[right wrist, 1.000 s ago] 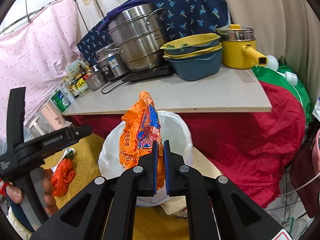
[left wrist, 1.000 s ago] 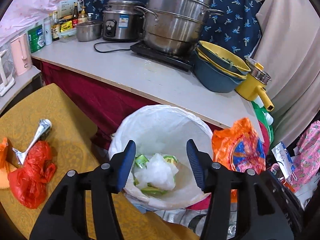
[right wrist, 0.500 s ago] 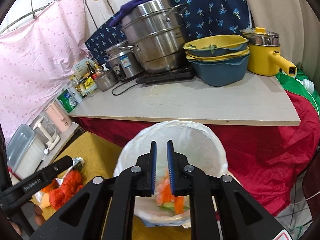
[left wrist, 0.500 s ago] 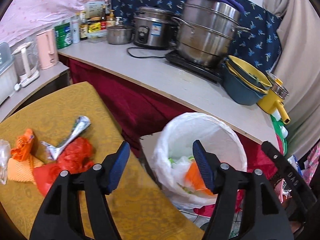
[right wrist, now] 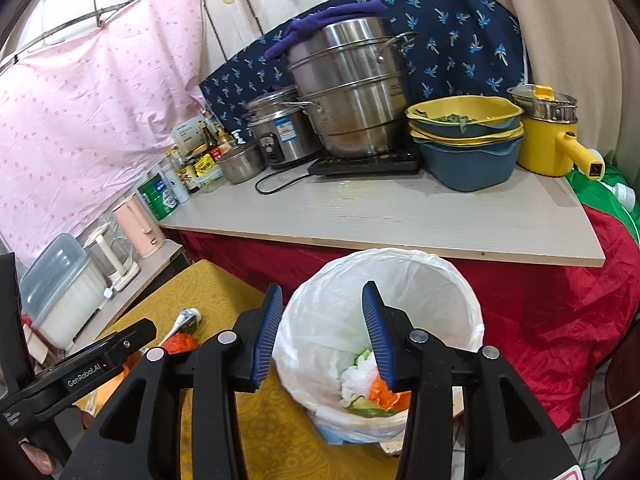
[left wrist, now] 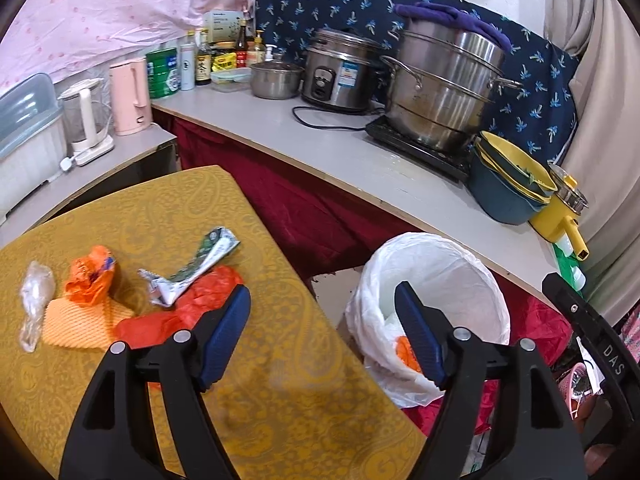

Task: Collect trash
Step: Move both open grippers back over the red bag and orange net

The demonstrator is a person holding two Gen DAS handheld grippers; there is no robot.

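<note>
A white-lined trash bin [left wrist: 472, 264] [right wrist: 448, 280] stands beside the yellow table [left wrist: 280, 380]. Inside it lie white plastic, green scraps and the orange wrapper [right wrist: 386, 396] [left wrist: 404, 354]. My right gripper [right wrist: 322, 328] is open and empty above the bin. My left gripper [left wrist: 322, 330] is open and empty, over the table edge. On the table lie a red plastic bag [left wrist: 188, 312], a crumpled silver-green wrapper [left wrist: 192, 272], an orange wrapper [left wrist: 90, 276], a pale orange cloth [left wrist: 76, 326] and a clear plastic piece [left wrist: 34, 304].
A grey counter [left wrist: 360, 168] [right wrist: 400, 216] behind the bin holds a steel steamer pot [left wrist: 444, 88], rice cooker [left wrist: 340, 72], stacked basins [left wrist: 508, 184], a yellow pot [right wrist: 552, 140] and bottles. Kettles [left wrist: 128, 96] stand at the left. Red cloth [right wrist: 560, 340] hangs under the counter.
My right gripper opened and dropped the orange wrapper into the bin. My left gripper swung left from above the bin toward the table's trash.
</note>
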